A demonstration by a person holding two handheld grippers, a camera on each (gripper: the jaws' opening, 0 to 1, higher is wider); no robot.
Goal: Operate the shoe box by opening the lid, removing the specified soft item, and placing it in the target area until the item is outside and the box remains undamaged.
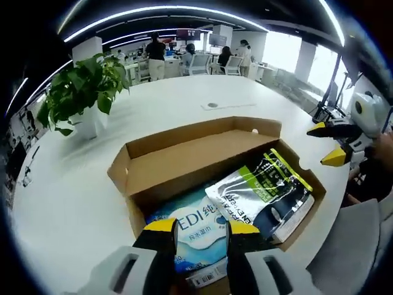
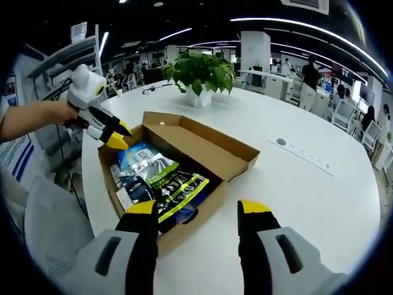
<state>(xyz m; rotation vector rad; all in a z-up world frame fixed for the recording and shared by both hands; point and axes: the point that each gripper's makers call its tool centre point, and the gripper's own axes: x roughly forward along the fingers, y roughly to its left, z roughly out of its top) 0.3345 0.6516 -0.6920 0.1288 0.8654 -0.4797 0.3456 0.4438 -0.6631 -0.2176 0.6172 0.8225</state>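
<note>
A brown cardboard shoe box (image 1: 120, 175) stands open on the white table, its lid (image 1: 190, 161) folded back. Inside lie a soft blue-and-white tissue pack (image 1: 193, 224) and a silver, black and green packet (image 1: 264, 196). My left gripper (image 1: 202, 227) hovers open just above the tissue pack at the box's near edge. My right gripper (image 1: 326, 143) is open at the right, off the box's end. In the right gripper view the box (image 2: 212, 187) lies ahead of my open right gripper (image 2: 198, 208). The left gripper (image 2: 118, 136), held by a hand, hangs over the tissue pack (image 2: 138, 157).
A potted green plant (image 1: 80, 92) (image 2: 199, 74) stands on the table beyond the box. A grey chair back (image 2: 43, 221) sits by the table's near edge. People work at desks far behind. A round port (image 1: 212, 105) is set in the tabletop.
</note>
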